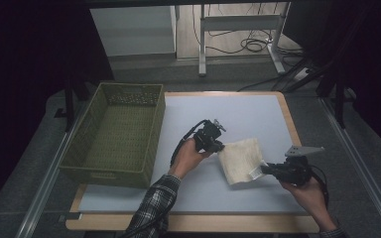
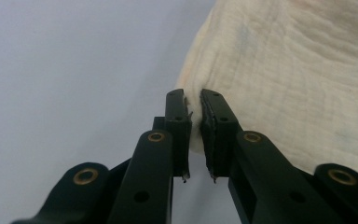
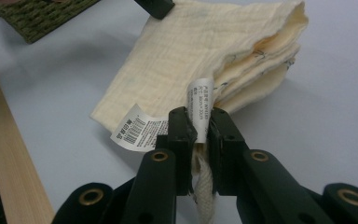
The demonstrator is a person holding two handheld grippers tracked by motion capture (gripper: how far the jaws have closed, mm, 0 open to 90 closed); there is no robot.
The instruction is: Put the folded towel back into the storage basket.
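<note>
On tabletop [image 1: 238, 109], right of centre: folded cream cloth [image 1: 239, 161]. Left tongs [image 2: 195, 112] pinch its near-left edge; right tongs [image 3: 197, 122] pinch its labelled corner. Step, judged: two-point hold. Next move likely a joint lift toward green basket [image 1: 154, 148], keeping folds together.

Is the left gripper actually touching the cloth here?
Touching. In the left gripper view the left gripper is shut on an edge of the cloth, the fabric pinched between its jaws. The high view agrees.
</note>
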